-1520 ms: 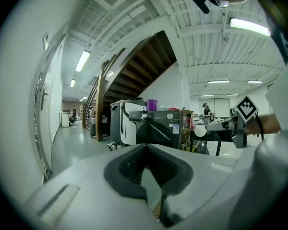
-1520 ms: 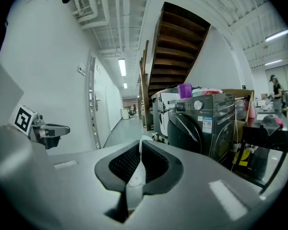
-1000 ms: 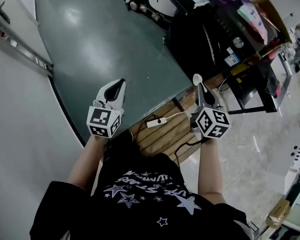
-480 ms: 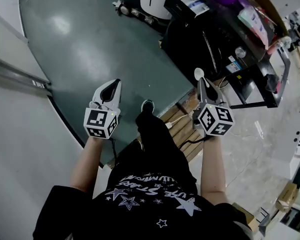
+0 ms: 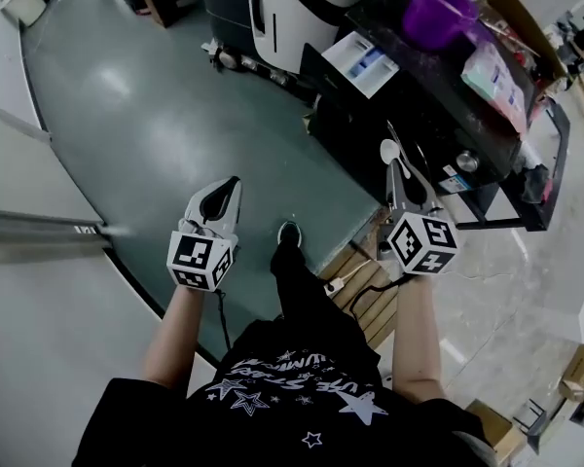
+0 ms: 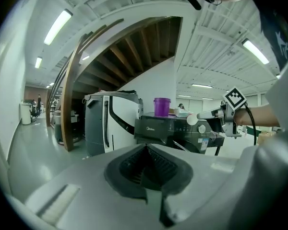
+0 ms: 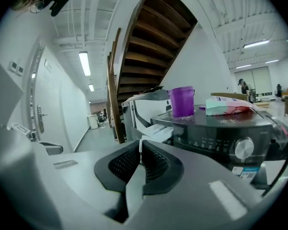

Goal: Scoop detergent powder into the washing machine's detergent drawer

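Head view: we're facing the washer (image 5: 438, 115), and its drawer (image 5: 363, 63) is pulled out, pale against the black front. On top sit a purple cup (image 5: 436, 10) and the detergent bag (image 5: 494, 71). The right gripper (image 5: 400, 170) carries a white spoon (image 5: 387, 151), bowl forward, short of the machine. The left gripper (image 5: 230, 189) hangs over the floor (image 5: 156, 95), well apart from everything.

Left gripper view: its jaws are pressed together with nothing between them. Across the way we see the spoon poking out of the other gripper.

Right gripper view: jaws clamped on the spoon's thin handle, which stands up between them. Drawer, cup and bag lie ahead, none touched.

So where are we? Drawer open, spoon in hand, so we'd say the prep is done. No powder looks scooped yet, though the bowl is too small to be sure. Left to do: dip into the detergent, then tip it into the drawer.
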`<state>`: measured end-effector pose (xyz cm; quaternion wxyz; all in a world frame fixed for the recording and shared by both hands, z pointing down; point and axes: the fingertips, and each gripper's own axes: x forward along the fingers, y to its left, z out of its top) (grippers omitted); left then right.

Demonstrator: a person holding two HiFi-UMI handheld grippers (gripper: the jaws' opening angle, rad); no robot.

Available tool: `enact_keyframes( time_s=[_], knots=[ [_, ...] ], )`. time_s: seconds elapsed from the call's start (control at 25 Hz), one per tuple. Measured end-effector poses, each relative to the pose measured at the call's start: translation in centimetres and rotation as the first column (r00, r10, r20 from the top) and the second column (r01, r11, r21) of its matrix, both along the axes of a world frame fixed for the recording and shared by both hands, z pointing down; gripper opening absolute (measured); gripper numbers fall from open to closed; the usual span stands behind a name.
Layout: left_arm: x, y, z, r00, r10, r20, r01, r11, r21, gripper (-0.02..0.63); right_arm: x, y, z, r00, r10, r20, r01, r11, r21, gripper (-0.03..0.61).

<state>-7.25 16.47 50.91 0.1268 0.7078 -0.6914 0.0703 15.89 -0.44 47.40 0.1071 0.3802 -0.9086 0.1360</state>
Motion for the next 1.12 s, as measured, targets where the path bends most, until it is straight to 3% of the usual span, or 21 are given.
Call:
enact_keyframes(
  time_s=[0.2,0.44,0.68,1.12],
  knots=[
    [-3.3,-11.7,-3.1,0.998,0.064,0.028,-0.064,0.998,0.004,0.002,-2.6,-9.7,-3.2,1.0,0.023,0.008,-0.024,0.999,0.027,0.035],
    [-4.4,-23.0,-7.8,0.99,0.135,0.048,-0.136,0.99,0.034,0.002,-3.3,-17.8,-6.8,0.996,0.081,0.033,-0.082,0.996,0.042,0.035],
    [-3.7,-28.6,-10.0,0.978,0.198,0.068,-0.2,0.979,0.037,0.002,-1.5,-22.1,-9.6,0.987,0.145,0.067,-0.149,0.988,0.051,0.035],
    [-2.7,-35.8,-14.1,0.955,0.281,0.099,-0.29,0.952,0.093,0.002,0.0,-26.8,-16.9,0.982,0.176,0.076,-0.187,0.964,0.19,0.035]
  ],
)
